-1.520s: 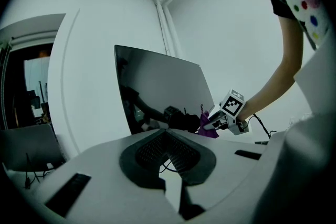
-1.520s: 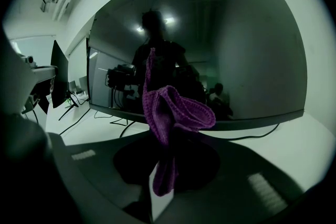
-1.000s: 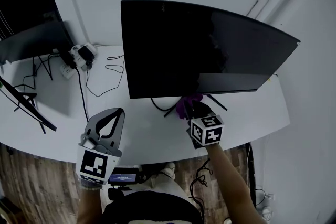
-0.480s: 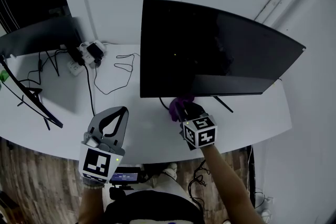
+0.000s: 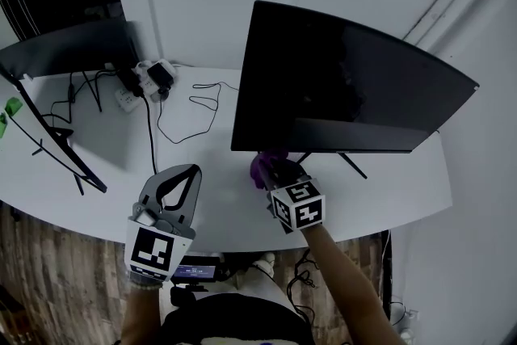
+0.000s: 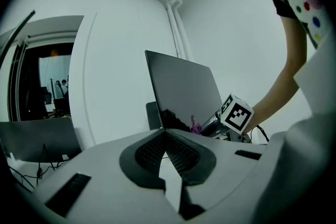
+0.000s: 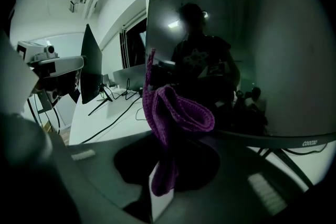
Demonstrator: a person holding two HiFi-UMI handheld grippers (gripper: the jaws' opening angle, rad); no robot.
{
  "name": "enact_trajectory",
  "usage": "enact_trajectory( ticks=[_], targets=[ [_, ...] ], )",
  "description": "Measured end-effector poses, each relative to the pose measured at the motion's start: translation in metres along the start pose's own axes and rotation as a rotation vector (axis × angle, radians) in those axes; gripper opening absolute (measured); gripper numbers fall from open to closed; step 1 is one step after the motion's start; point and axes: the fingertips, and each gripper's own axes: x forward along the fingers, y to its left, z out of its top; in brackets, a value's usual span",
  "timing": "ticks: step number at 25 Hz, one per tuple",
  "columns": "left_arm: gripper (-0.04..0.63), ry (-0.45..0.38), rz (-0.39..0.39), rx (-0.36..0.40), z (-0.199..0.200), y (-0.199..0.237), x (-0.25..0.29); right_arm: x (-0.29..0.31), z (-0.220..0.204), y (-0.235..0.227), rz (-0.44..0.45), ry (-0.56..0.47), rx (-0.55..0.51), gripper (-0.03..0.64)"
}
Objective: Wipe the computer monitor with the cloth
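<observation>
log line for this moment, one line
right tongs: shut on purple cloth | cloth at monitor lower-left corner, contact unclear | left tongs: shut, empty

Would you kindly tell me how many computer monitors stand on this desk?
3. A large monitor at the right, behind the purple cloth; a second monitor far left by the wall; a third monitor, edge-on, near left. More may sit out of frame.

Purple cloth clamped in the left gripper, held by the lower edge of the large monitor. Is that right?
Not the left. The right gripper clamps the purple cloth by the lower edge of the large monitor, as the right gripper view shows; the left gripper is shut, empty.
</observation>
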Motion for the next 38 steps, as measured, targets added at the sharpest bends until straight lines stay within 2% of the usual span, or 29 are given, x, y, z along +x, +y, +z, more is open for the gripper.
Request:
enact_trajectory(
  ticks=[14,27,38],
  targets=[
    [0.005,-0.002,0.031,-0.005,-0.008,0.024,-0.020,0.035,0.011,0.061,0.080,0.026,-0.067,0.060],
    [0.005,0.006,0.087,-0.025,-0.016,0.039,-0.038,0.059,0.034,0.100,0.166,0.015,-0.082,0.060],
    [0.005,-0.004,0.111,-0.031,-0.011,0.041,-0.041,0.057,0.049,0.093,0.131,0.040,-0.098,0.060]
  ],
)
